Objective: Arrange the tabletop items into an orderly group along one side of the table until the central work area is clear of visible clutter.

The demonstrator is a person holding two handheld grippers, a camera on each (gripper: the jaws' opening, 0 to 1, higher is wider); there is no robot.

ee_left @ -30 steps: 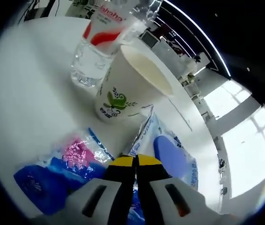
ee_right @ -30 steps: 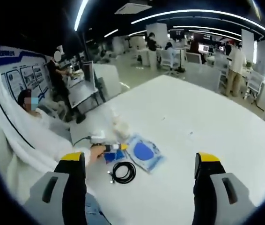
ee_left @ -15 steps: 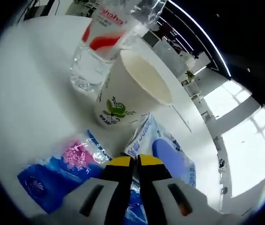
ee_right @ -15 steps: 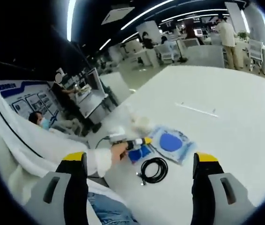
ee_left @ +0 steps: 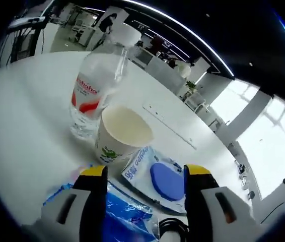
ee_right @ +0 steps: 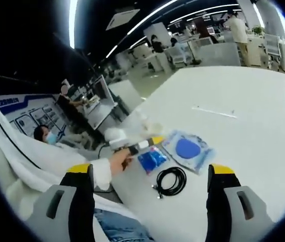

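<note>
A white surface (ee_left: 26, 136) in a large open office is seen from both gripper views. In the left gripper view, the left gripper (ee_left: 144, 174) is held with its yellow-tipped jaws spread apart, nothing between them, above a small cluster of items. A clear water bottle (ee_left: 96, 85) with a red-and-white label is stood upright at about 11 o'clock from the gripper, and a white paper cup (ee_left: 118, 133) with a green leaf print is set just beside it, apparently touching its base. A pale pouch with a blue oval (ee_left: 160, 176) is laid flat at about 4 o'clock from the cup, close to its foot. A blue packet (ee_left: 125, 217) is seen between the jaws near the bottom of the view, and part of a black cable coil (ee_left: 170, 227) is glimpsed at 6 o'clock of the pouch.

In the right gripper view, the right gripper (ee_right: 150, 174) is held well back from the group, its jaws wide apart and empty. The left gripper (ee_right: 145, 144) is seen there from a distance, gripped by a hand (ee_right: 116, 160) in a white sleeve, near the surface's edge. The blue packet (ee_right: 152, 160) lies just beside the pouch (ee_right: 188, 150), with the cable coil (ee_right: 171, 181) at 6 o'clock of them. The broad middle of the surface (ee_right: 243, 121) carries one thin pale strip (ee_right: 216, 112).
</note>
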